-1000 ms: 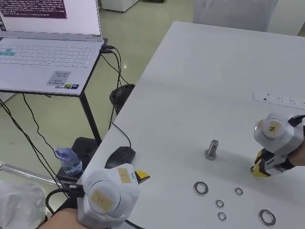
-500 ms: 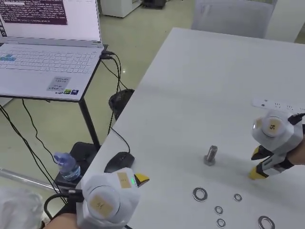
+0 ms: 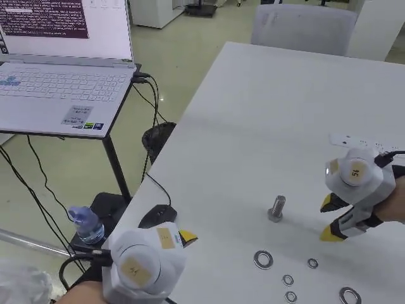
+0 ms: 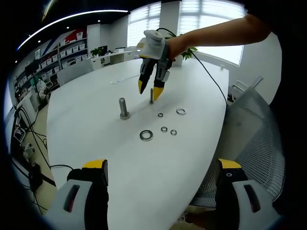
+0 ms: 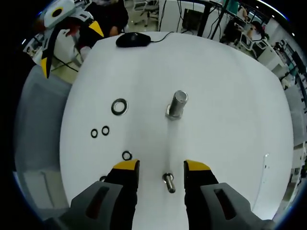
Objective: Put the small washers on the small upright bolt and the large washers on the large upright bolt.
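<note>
Spreading over the last second, the right gripper (image 3: 330, 219) fingers are now held open astride the small bolt (image 5: 168, 182), with nothing carried, so threading is judged unstarted. The left gripper (image 4: 160, 165) fingers are held wide apart and empty. The washers (image 3: 263, 259) are left on the worktop (image 3: 266, 126), lower centre of the head view, below the large bolt (image 3: 276, 208). There the small bolt is judged hidden behind the right gripper.

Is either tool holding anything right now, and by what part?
Nothing is held. The right tool is open either side of the small upright steel bolt; the left tool is open.
</note>
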Tool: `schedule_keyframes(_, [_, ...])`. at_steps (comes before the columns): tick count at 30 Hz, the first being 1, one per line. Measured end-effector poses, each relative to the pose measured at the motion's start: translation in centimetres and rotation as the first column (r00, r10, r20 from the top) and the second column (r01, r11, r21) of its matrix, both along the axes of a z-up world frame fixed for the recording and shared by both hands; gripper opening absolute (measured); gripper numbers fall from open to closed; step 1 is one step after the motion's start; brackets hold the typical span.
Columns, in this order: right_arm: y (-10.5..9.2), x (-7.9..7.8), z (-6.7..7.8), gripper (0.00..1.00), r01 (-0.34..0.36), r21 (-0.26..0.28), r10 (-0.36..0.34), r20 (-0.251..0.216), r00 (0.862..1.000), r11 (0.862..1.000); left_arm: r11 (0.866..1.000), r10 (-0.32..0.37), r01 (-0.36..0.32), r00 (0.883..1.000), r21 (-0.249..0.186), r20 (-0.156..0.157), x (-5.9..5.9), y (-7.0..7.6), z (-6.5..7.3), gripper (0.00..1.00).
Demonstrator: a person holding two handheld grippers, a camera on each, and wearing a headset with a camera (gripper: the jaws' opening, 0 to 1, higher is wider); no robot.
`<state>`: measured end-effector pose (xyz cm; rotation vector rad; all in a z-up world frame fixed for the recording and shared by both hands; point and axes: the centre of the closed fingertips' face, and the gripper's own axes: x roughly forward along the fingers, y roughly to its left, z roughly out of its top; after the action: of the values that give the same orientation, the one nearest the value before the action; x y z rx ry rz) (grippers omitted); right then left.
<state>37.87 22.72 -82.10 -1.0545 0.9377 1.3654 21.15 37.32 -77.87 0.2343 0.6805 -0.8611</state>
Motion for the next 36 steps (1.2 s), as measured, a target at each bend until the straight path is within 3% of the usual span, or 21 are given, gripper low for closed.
schedule_keyframes(21, [-0.8,-3.9,-1.2,0.36,-0.064,0.002,0.064,-0.023,0.998,0.998,1.0,-0.006,0.006,1.0,0.0,0.01,-0.6,-0.4,0.3,0.93])
schedule_keyframes(36, [-1.0,-4.7,-3.5,0.3,-0.079,-0.002,0.079,-0.025,0.997,0.997,1.0,-0.008,0.008,1.0,0.005,0.012,-0.7,-0.2,0.4,0.92])
